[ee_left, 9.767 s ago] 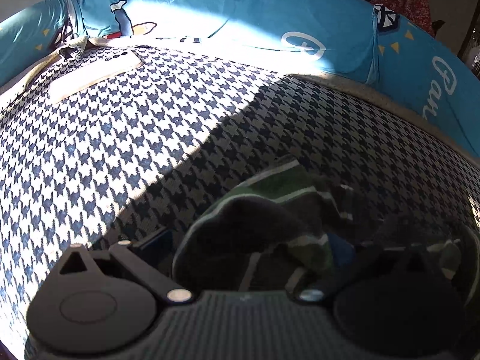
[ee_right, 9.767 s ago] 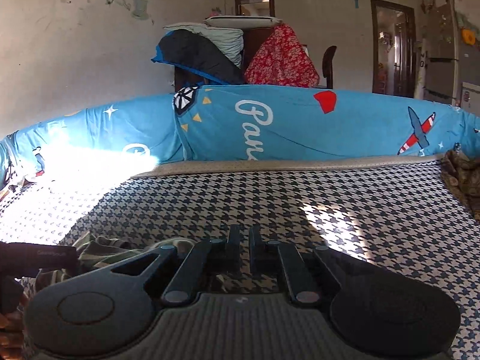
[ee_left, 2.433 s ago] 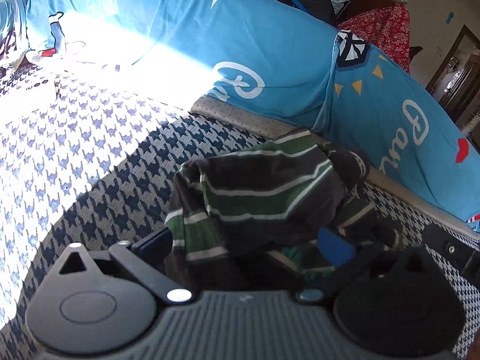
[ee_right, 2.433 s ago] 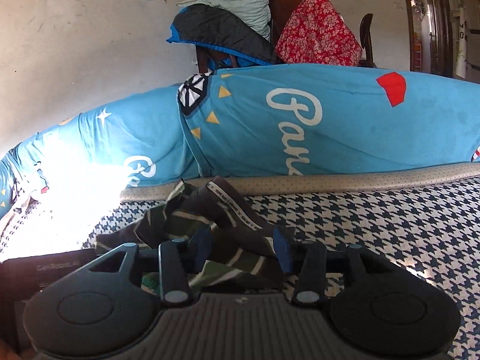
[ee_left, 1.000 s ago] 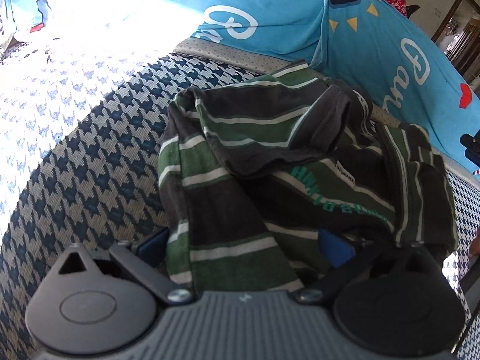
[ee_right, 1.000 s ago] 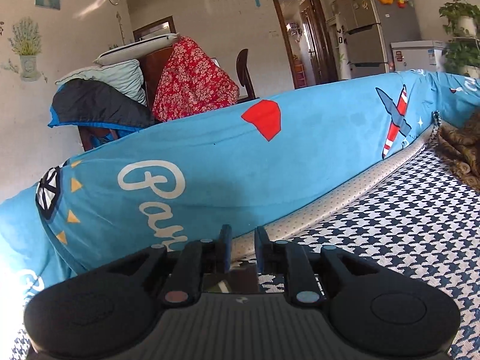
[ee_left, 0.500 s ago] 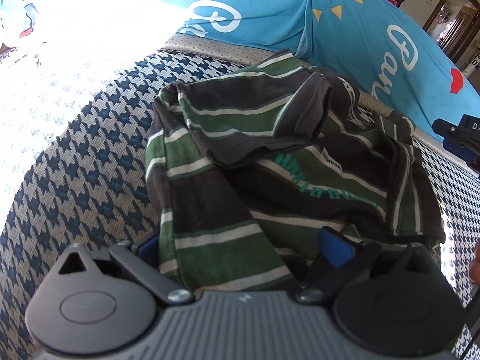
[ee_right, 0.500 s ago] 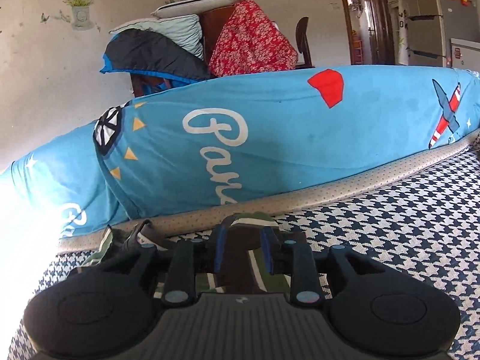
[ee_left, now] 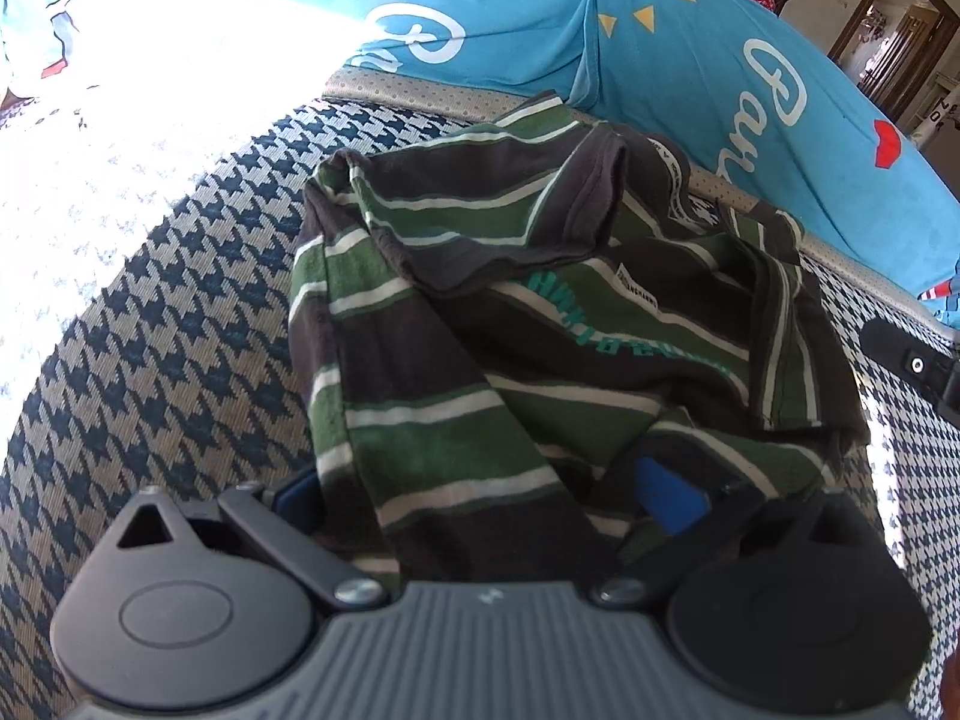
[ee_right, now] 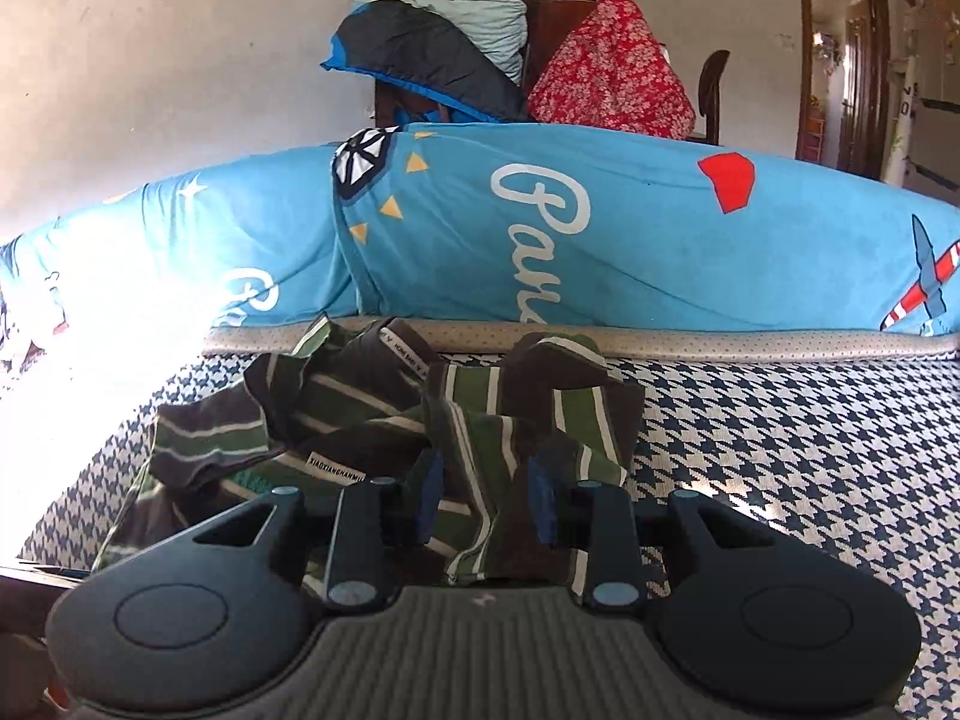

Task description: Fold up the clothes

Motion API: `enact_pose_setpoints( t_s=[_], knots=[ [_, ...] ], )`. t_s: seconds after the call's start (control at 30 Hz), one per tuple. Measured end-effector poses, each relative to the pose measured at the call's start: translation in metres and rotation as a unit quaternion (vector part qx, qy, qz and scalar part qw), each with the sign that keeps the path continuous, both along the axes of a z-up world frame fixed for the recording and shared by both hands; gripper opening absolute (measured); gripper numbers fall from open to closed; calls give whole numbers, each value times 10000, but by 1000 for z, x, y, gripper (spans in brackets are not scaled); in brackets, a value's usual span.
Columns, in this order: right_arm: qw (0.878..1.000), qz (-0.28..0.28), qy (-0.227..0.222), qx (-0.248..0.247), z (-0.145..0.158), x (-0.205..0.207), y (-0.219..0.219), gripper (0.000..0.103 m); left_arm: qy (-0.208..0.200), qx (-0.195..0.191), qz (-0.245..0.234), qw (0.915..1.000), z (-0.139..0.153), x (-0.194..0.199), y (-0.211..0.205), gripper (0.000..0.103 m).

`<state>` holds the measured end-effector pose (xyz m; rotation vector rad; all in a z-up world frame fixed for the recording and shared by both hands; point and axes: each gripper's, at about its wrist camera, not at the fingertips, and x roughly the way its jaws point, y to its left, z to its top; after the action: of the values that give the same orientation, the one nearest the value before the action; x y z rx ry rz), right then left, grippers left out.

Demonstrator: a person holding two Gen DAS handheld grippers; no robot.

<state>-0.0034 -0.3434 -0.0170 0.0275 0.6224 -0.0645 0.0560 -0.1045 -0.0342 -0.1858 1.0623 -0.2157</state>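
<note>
On the houndstooth sofa seat [ee_left: 180, 372], by the blue cushions [ee_right: 600, 240], a green striped shirt [ee_left: 540, 312] lies crumpled. Left gripper [ee_left: 480, 486]: jaws spread wide, cloth between them. Right gripper [ee_right: 486, 498]: jaws parted around a fold, not clamped.

I see a soft, matt knit shirt [ee_left: 480, 324] on coarse woven houndstooth cloth [ee_left: 180, 324]; the blue cover [ee_right: 600, 252] looks like smooth cotton, perhaps.

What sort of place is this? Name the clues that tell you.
Probably a lived-in home: a striped shirt lies on a houndstooth cushion, with a blue cartoon-print cover, piled bedding and a doorway behind.
</note>
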Motion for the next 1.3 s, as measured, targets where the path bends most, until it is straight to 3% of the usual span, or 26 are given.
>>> enact_pose_setpoints(
  t_s=[0.17, 0.23, 0.3, 0.7, 0.77, 0.83, 0.9, 1.13, 1.3],
  knots=[
    [10000, -20, 42, -28, -12, 12, -2, 33, -131, 185, -168, 9996, 0, -12, -6, 103],
    [10000, -58, -7, 53, -16, 19, -5, 46, -112, 150, -115, 9998, 0, -10, -5, 103],
    [9999, -48, -34, 124, -21, 25, -6, 51, -70, 80, -58, 9999, 0, -8, -3, 103],
    [9991, -85, 83, -417, -53, 59, 12, 52, 83, 2, -19, 10000, -2, 0, 1, 103],
    [9983, -177, 133, -544, -58, 63, 12, 40, 92, -1, -14, 10000, -2, 1, 2, 103],
    [9978, -283, 188, -566, -62, 66, 9, 17, 97, 4, -4, 10000, -3, 2, 2, 103],
    [9977, -437, 197, -483, -61, 66, 4, 11, 97, 14, 3, 10000, -3, 2, 2, 103],
    [9931, -1105, -306, -258, -23, 51, -17, 8, 82, 48, 35, 9999, -4, 2, 3, 103],
    [9736, -2188, -497, -419, 3, 37, -46, 8, 74, 53, 97, 9999, -4, 3, 4, 103]
  ],
)
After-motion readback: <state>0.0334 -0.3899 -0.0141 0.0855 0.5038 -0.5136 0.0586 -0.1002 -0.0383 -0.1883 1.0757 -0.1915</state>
